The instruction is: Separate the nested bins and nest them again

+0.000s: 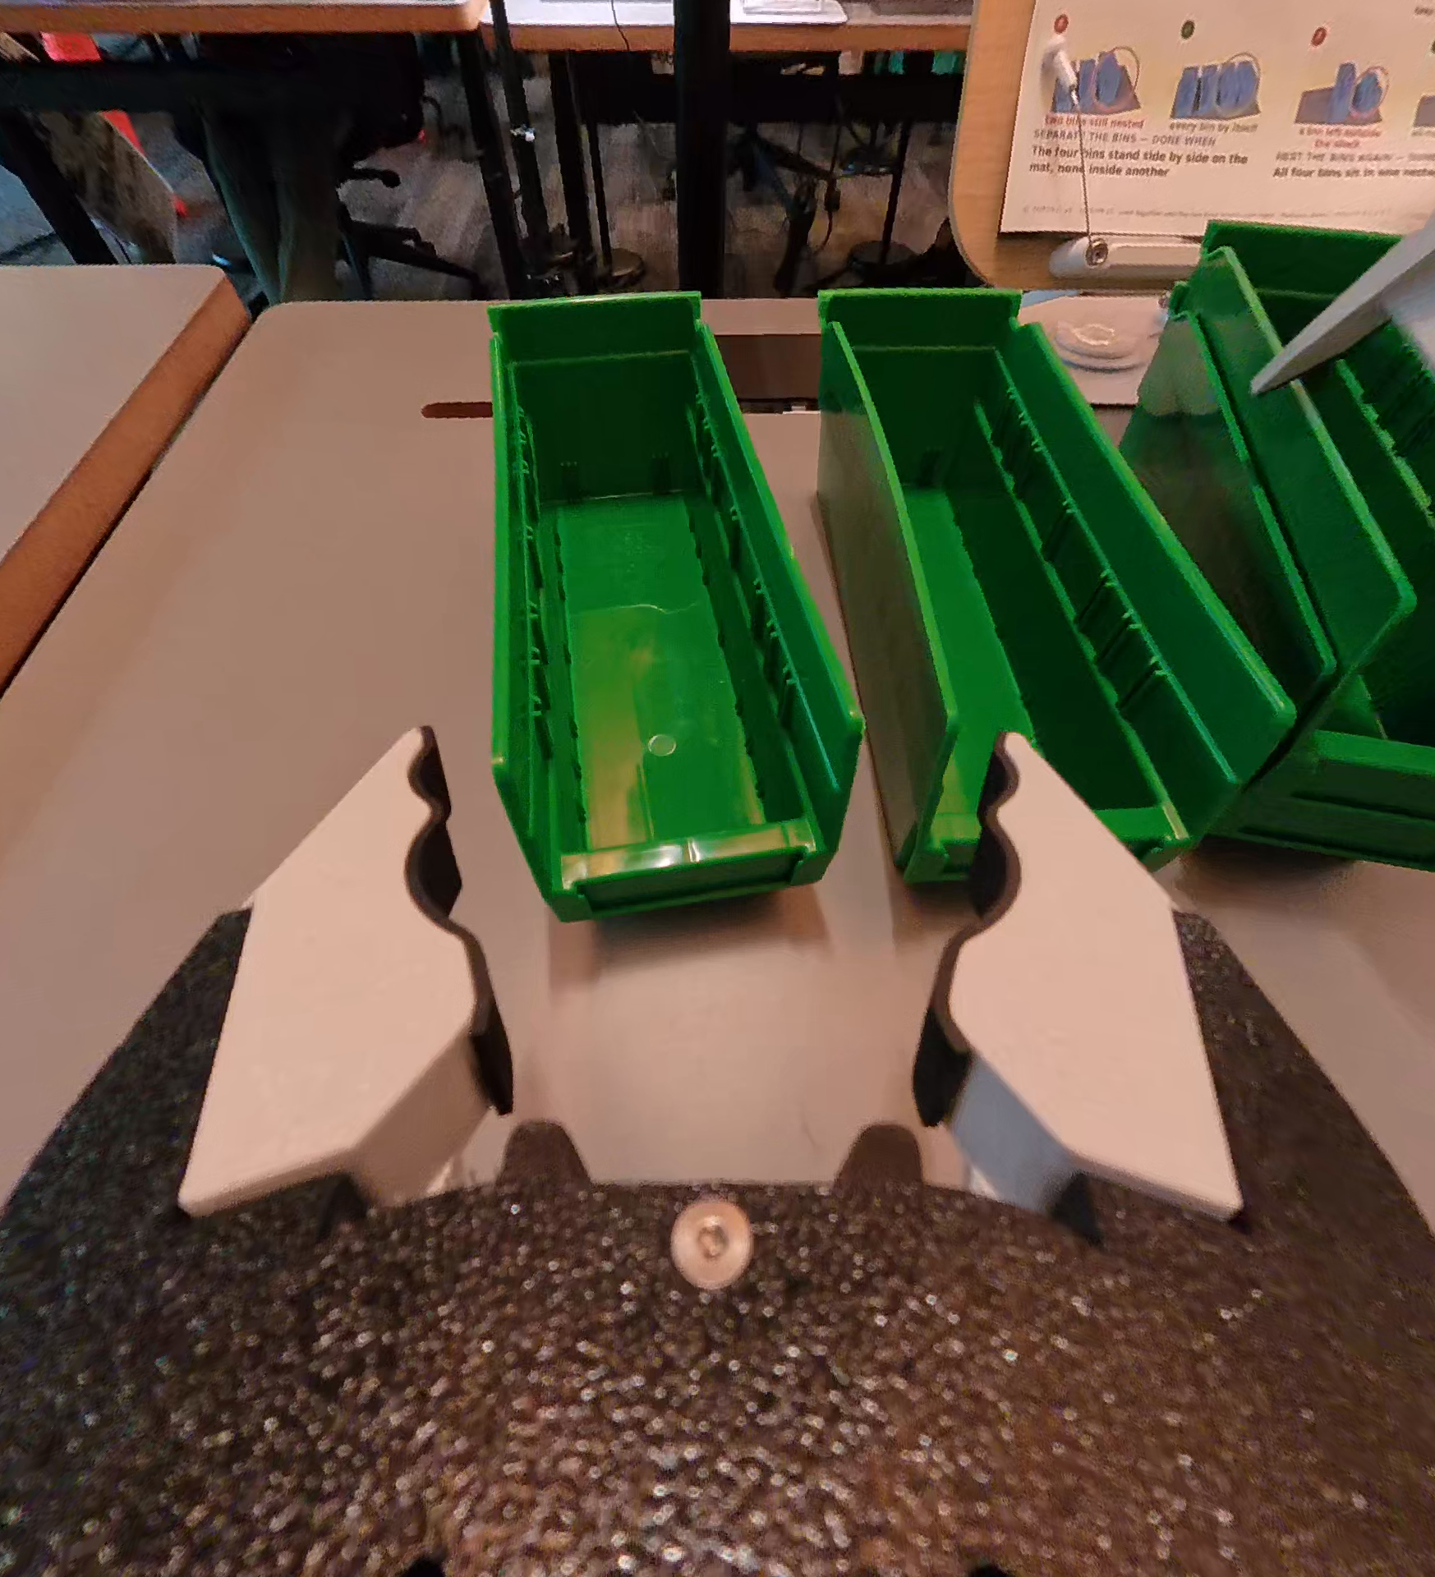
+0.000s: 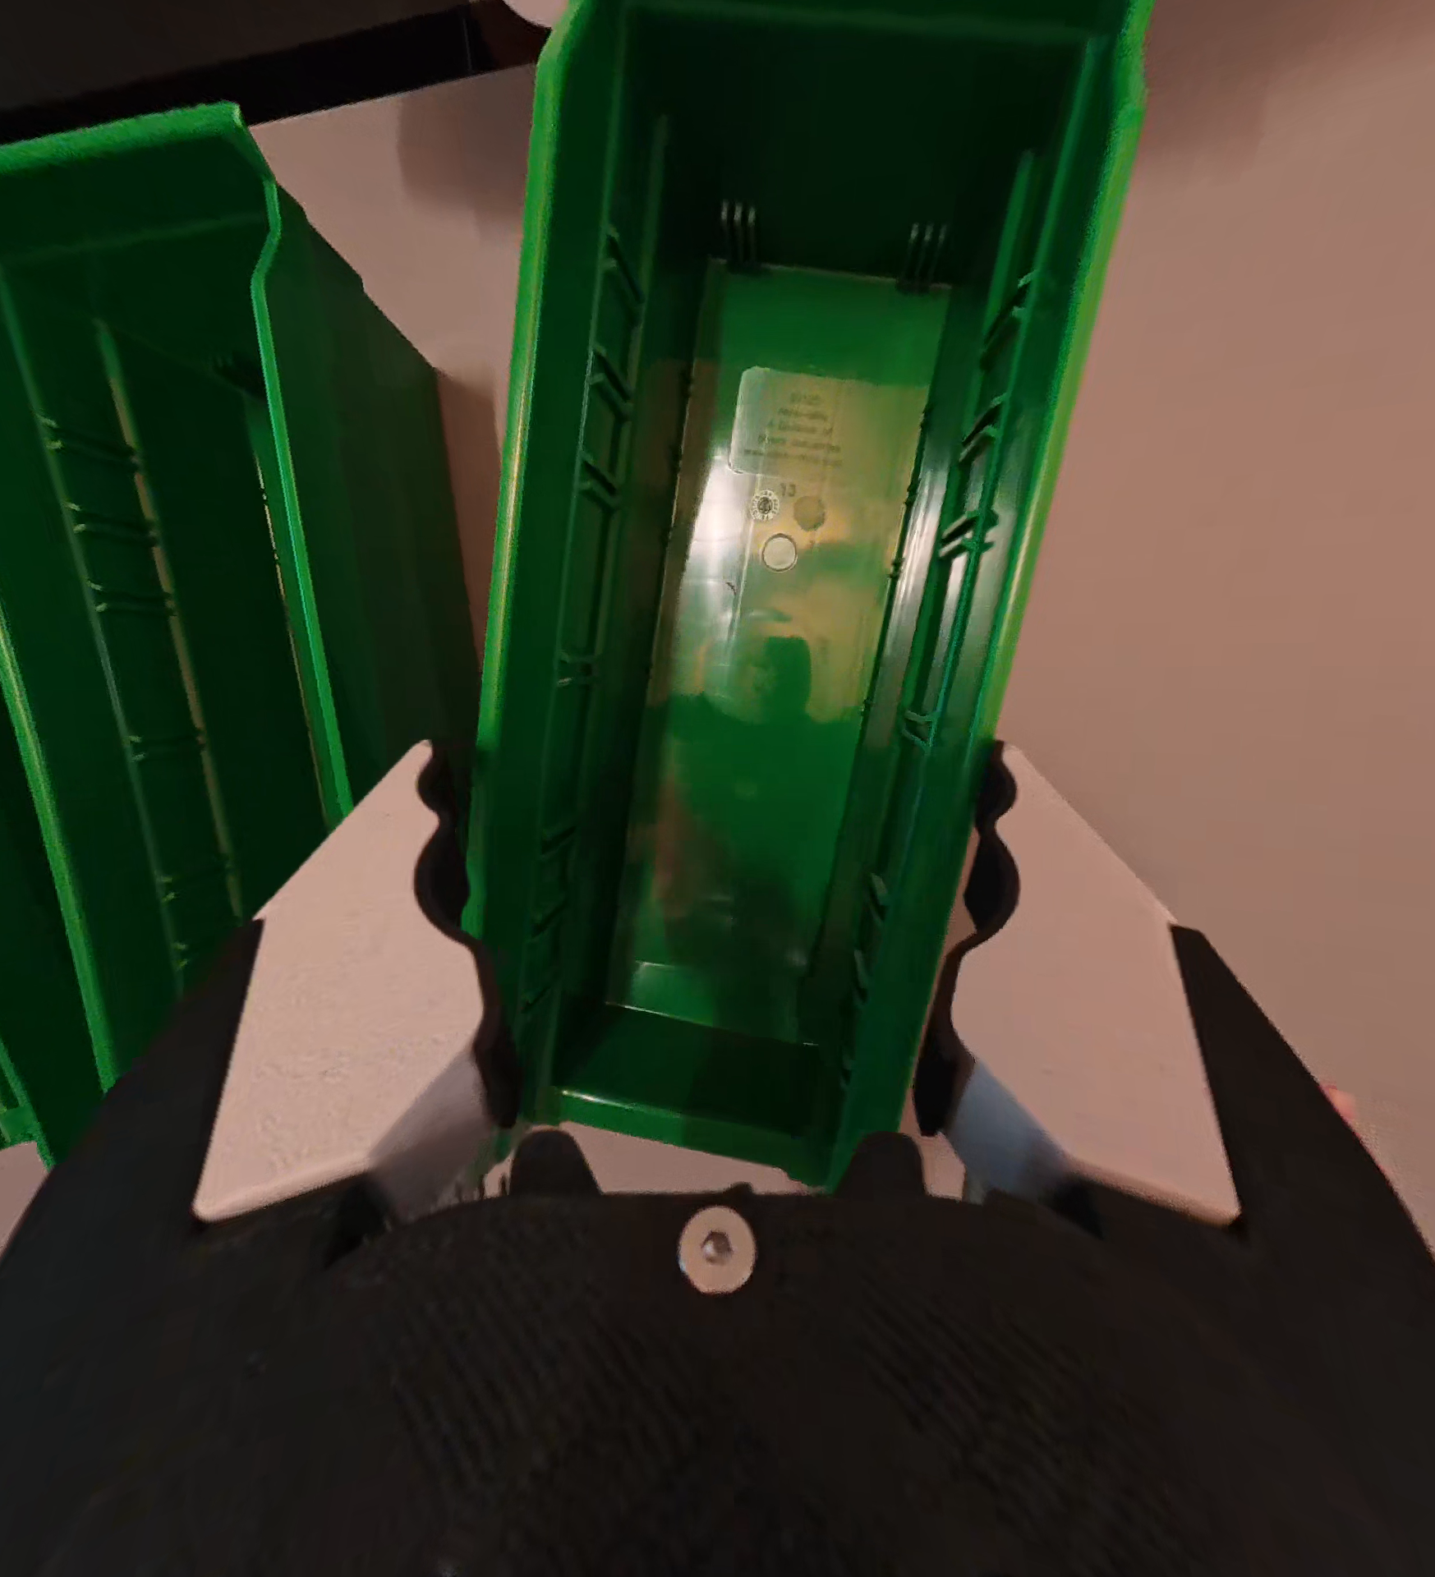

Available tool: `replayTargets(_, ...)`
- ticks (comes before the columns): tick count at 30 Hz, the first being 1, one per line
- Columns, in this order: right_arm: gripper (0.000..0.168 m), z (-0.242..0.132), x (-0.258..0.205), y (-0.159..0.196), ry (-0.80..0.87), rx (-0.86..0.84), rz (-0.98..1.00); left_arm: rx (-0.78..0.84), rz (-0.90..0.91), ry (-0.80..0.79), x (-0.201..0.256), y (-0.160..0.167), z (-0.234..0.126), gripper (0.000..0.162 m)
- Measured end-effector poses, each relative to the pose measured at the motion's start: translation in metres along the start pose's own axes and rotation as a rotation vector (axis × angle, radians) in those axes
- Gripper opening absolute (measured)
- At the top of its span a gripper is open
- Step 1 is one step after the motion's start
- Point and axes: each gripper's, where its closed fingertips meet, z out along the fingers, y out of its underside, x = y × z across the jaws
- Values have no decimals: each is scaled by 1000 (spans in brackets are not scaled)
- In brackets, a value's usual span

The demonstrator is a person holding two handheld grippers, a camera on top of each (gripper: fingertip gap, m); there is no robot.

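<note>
Several green plastic bins are on a grey table [image 1: 312, 597]. In the left wrist view one bin [image 1: 671, 597] stands alone at centre and a second bin [image 1: 1038, 597] stands alone just right of it. My left gripper [image 1: 714, 736] is open and empty, in front of these two. At the far right a third bin [image 1: 1260, 546] overlaps a bin behind it; I cannot tell whether they are nested. My right gripper [image 2: 714, 751] is shut across the near end of a bin [image 2: 782, 597], a pad on each side wall. Another bin [image 2: 142, 512] stands to its left.
A second table [image 1: 56, 384] adjoins on the left. A board with a printed instruction sheet [image 1: 1209, 111] stands at the back right, with a white round object [image 1: 1098, 337] at its foot. Chairs and table legs lie beyond the far edge.
</note>
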Motion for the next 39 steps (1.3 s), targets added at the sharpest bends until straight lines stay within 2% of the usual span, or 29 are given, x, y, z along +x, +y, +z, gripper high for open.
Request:
replayTargets(1, 124, 3, 0, 1, 11, -7, -7, -3, 0, -1, 0, 1, 0, 121)
replayTargets(4, 127, 9, 3, 3, 47, -22, -69, 1, -10, 8, 0, 1, 0, 121)
replayTargets(8, 126, 13, 2, 3, -18, -45, -100, -5, -24, 30, 1, 2, 2, 121)
replayTargets(10, 120, 9, 8, 7, -46, -102, -130, -18, -35, 51, 3, 6, 4, 121)
replayTargets(13, 123, 4, 30, 18, -33, -224, -210, -38, -54, 69, 4, 10, 6, 121)
replayTargets(21, 128, 6, 38, 21, -53, -245, -190, -40, -21, 68, 13, 8, 6, 120)
replayTargets(24, 116, 3, 38, 21, -66, -276, -198, -34, -5, 75, 19, 6, 6, 120)
replayTargets(29, 107, 0, 43, 19, -69, -329, -229, -55, 19, 81, 26, 10, 10, 120)
replayTargets(39, 106, -7, 44, 8, -105, -351, -277, -58, 34, 91, 33, 10, 13, 119)
